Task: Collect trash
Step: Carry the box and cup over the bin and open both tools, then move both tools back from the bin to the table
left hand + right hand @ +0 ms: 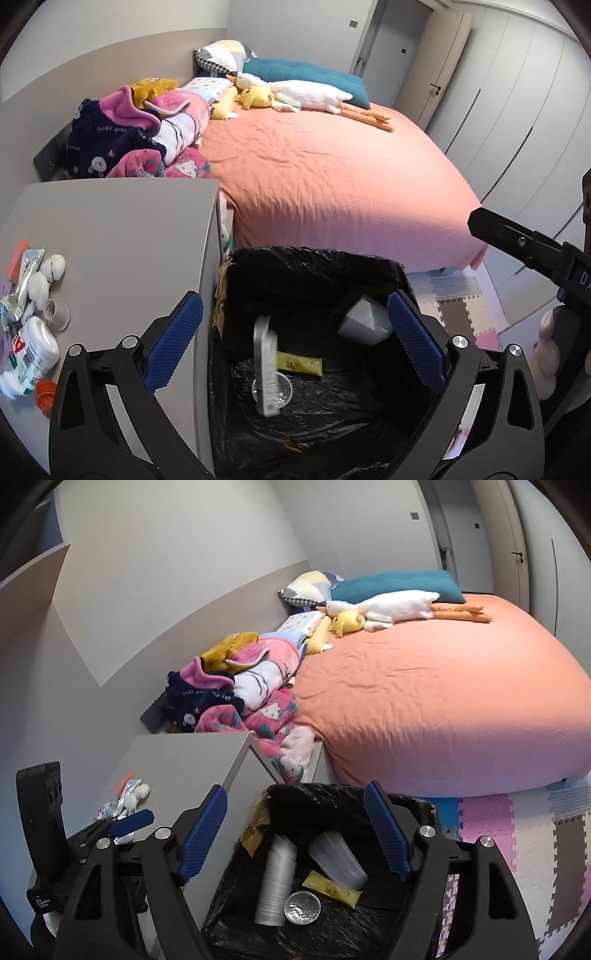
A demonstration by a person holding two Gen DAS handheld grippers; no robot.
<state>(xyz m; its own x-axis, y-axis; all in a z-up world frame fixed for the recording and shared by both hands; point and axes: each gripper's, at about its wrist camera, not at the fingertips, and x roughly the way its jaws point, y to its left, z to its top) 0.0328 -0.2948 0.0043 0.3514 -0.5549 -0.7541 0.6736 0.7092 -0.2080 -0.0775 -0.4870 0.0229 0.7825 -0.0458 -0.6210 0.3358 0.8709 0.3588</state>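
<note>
Step in hand: dropping trash into the bin [325,258], judged from both grippers poised over its mouth.
Left gripper [295,343]: fingers spread wide, released; a white flat packet [266,369] appears blurred between them, seemingly falling into the bin.
Right gripper [295,838]: fingers apart, gripping nothing.
Already in the bin: a white cup stack [275,882], clear cup [338,856], yellow sachet [336,888], round clear lid [302,908].
Still to collect: a white bottle [35,354], small cup [56,314], crumpled tissues [46,275] and wrappers, all on the desk [129,236] beside the bin.
Doing it well: keep the fingers over the black liner's middle until things land, clear of the rim, then return to the desk pile.
</note>
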